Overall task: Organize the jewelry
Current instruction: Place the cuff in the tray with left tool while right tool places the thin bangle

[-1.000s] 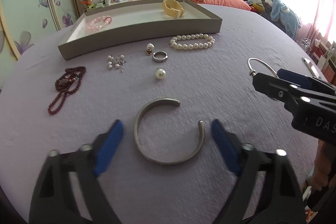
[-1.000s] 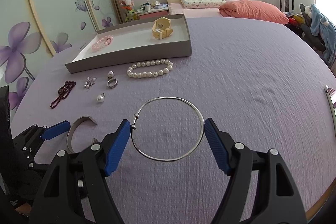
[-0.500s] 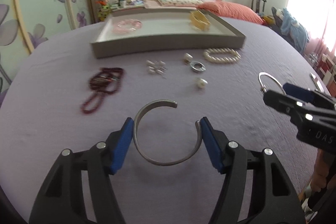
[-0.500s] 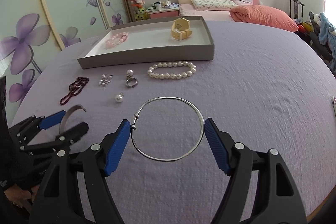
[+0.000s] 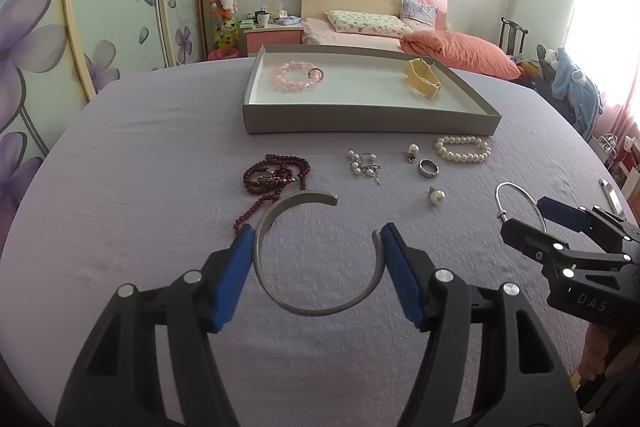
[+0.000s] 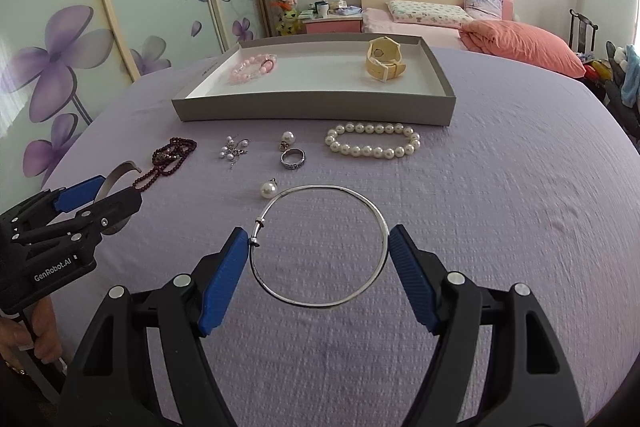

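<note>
My left gripper (image 5: 318, 259) is shut on a grey open cuff bangle (image 5: 312, 309), held a little above the purple cloth. My right gripper (image 6: 320, 255) is shut on a thin silver wire bangle (image 6: 320, 301). The grey tray (image 5: 372, 125) stands further back and holds a pink bead bracelet (image 5: 298, 79) and a yellow watch (image 5: 422, 81). Between the grippers and the tray lie a dark red bead necklace (image 5: 276, 175), a pearl cluster charm (image 5: 364, 163), a silver ring (image 5: 428, 169), two pearl earrings (image 5: 437, 197) and a white pearl bracelet (image 5: 462, 149).
The purple cloth (image 6: 500, 187) covers a round table. A bed with pink pillows (image 6: 520, 43) and a wardrobe with flower doors (image 6: 60, 67) stand behind it. A small flat object (image 5: 610, 193) lies at the table's right edge.
My left gripper has closed on the cuff bangle and lifted it. Both grippers have risen, and the tray now shows more from above. The right gripper has kept its hold on the wire bangle.
</note>
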`<state>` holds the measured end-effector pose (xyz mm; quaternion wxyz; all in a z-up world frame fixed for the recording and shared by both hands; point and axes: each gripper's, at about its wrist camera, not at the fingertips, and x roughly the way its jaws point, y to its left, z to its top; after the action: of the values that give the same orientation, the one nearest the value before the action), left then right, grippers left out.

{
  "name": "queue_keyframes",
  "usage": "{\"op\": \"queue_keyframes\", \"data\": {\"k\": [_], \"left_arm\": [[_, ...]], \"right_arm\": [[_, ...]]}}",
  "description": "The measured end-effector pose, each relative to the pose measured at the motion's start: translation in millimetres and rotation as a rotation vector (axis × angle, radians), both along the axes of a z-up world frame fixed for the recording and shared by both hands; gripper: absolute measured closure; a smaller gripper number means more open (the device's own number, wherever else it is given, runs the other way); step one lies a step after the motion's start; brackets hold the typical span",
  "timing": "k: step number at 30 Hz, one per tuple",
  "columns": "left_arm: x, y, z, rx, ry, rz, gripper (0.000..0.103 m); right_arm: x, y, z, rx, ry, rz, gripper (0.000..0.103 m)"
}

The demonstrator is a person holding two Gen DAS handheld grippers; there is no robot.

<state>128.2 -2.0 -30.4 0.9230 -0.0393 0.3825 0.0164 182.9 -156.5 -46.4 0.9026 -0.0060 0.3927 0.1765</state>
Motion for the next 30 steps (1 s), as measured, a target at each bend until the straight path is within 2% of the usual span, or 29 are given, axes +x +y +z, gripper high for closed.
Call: {"op": "queue_keyframes", "data": {"k": [7,15,19,24,27,30], "left_arm": [[3.1,4.8,9.9,-0.017,-0.018,0.003,0.039],[32.9,15.5,45.7,-0.022,-0.097,0.024,0.039],[62.5,19.8,62.3,-0.034,-0.135,0.028,0.039],[110.7,27.2,68.3,-0.070,-0.132,0.039,0.039],[143.6,29.6,66.1,-0.072,-0.121,0.058,0.039],[173.7,30.9,62.0,-0.084,-0.107,0.071,0.039]], "right_arm": [[6.1,-3.3,9.0,-0.002,-0.018,-0.004,0.029],[46.3,-6.6,47.5,0.000,-0.103,-0.031,0.029],[77.1,-3.6,67.0,0.014,-0.145,-0.047,0.029],[119.0,6.6,82.2,0.018,-0.190,-0.056,0.029],[146.5,14.5,78.7,0.042,-0.196,-0.041,0.029],[168.1,23.8,63.0,0.031,-0.163,-0.021,0.029]]}}
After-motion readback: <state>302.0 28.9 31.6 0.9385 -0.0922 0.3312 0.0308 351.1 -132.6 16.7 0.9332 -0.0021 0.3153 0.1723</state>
